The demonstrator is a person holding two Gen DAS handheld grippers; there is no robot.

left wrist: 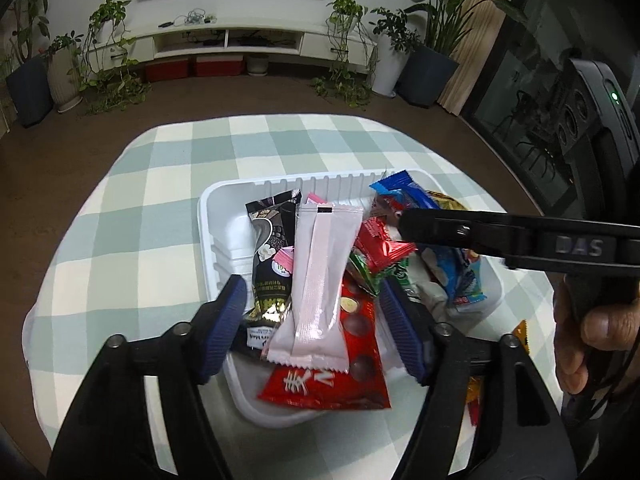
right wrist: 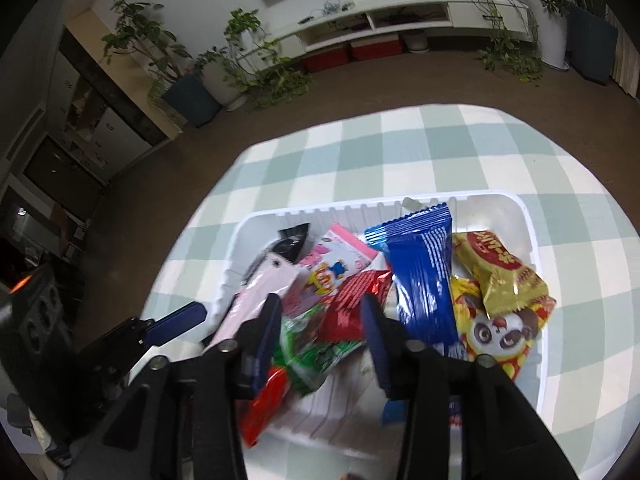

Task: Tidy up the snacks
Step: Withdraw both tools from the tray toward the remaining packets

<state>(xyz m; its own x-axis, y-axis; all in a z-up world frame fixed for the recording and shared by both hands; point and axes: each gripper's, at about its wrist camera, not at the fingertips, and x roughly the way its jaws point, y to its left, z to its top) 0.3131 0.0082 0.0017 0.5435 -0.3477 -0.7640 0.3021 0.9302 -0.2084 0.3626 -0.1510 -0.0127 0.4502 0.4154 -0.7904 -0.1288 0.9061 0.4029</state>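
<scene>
Landmark: a white plastic tray [left wrist: 224, 216] is taken as reference; it is set on a tabletop [left wrist: 132, 216] covered with a green-and-cream checked cloth.
Left hand-held gripper [left wrist: 312, 326]: held over the near edge of the tray, jaws apart; the blue pads [left wrist: 226, 320] are seen on either side of the snack pile, and no wrapper is pressed by them.
Right hand-held gripper [right wrist: 320, 340]: held over the near part of the tray, jaws apart; nothing is clamped, though the green and red wrappers lie below the gap. The picture is blurred here.
Person: fingers of a hand [left wrist: 588, 344] are seen wrapped round the right tool's handle, beside the tray's right edge.
Snacks, near end of tray: a red chocolate-ball packet [left wrist: 352, 364] is laid lowest, overlapped by a pale pink sachet [left wrist: 320, 280] lying lengthwise.
Snacks, middle of tray: a black packet [left wrist: 272, 240] is placed left of the sachet; a small red wrapper [left wrist: 380, 248] and a green wrapper [right wrist: 316, 352] are found to its right.
Snacks, right side of tray: a blue bar wrapper [right wrist: 424, 276], a gold wrapper [right wrist: 500, 276] and a yellow panda packet [right wrist: 500, 336] are packed together.
Snacks, far end of tray: a pink cartoon packet [right wrist: 336, 264] is propped near the ribbed far wall.
Beyond the tray: a white TV cabinet [left wrist: 228, 36] and potted plants [left wrist: 432, 40] are seen along the wall.
</scene>
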